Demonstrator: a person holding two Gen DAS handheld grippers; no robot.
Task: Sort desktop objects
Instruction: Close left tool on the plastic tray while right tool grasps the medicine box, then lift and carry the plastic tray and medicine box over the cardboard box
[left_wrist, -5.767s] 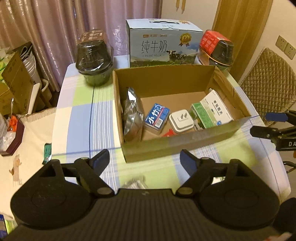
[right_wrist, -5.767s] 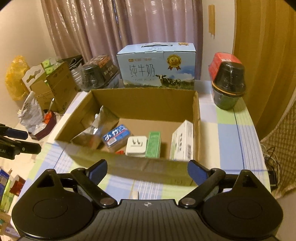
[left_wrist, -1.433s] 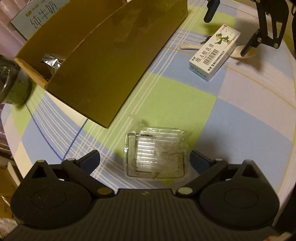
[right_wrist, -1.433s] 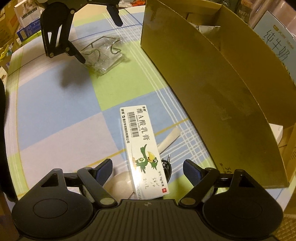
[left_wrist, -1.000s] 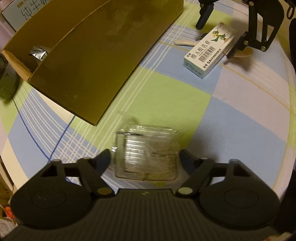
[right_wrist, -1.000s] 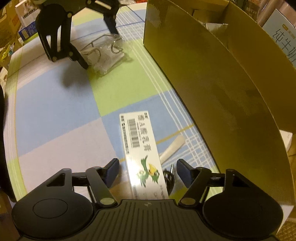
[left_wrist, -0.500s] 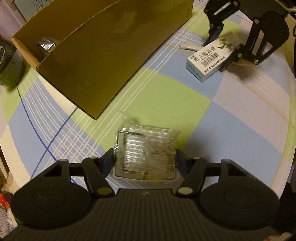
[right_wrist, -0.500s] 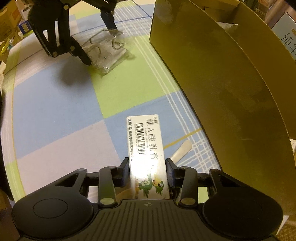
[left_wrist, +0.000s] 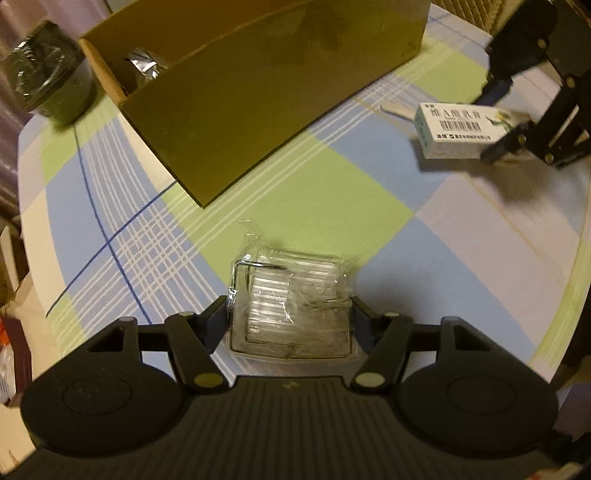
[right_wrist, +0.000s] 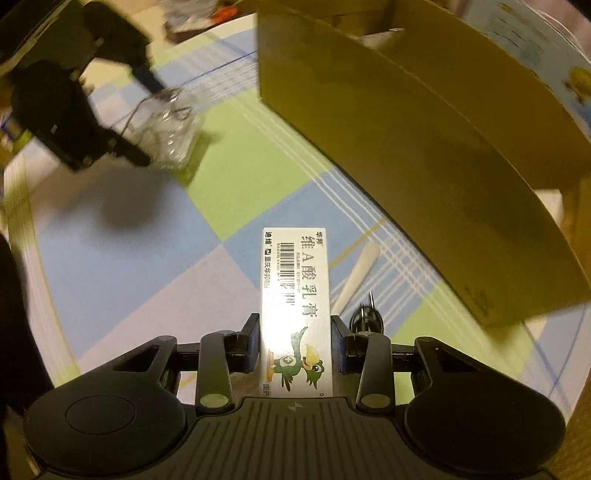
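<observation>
Both grippers have just closed on their loads beside the cardboard box (left_wrist: 266, 110). The left gripper (left_wrist: 290, 325) now clamps the clear plastic packet (left_wrist: 291, 310), which sat loose between wide fingers a moment ago. The right gripper (right_wrist: 295, 347) squeezes the white ointment carton (right_wrist: 295, 295), whose far end looks lifted off the checked tablecloth (left_wrist: 303, 206). That suggests both pickups are done and only the carry into the box is left. Each gripper points steeply down, just in front of the box's near wall. A pale spoon (right_wrist: 356, 278) lies on the cloth beside the carton, not yet sorted.
</observation>
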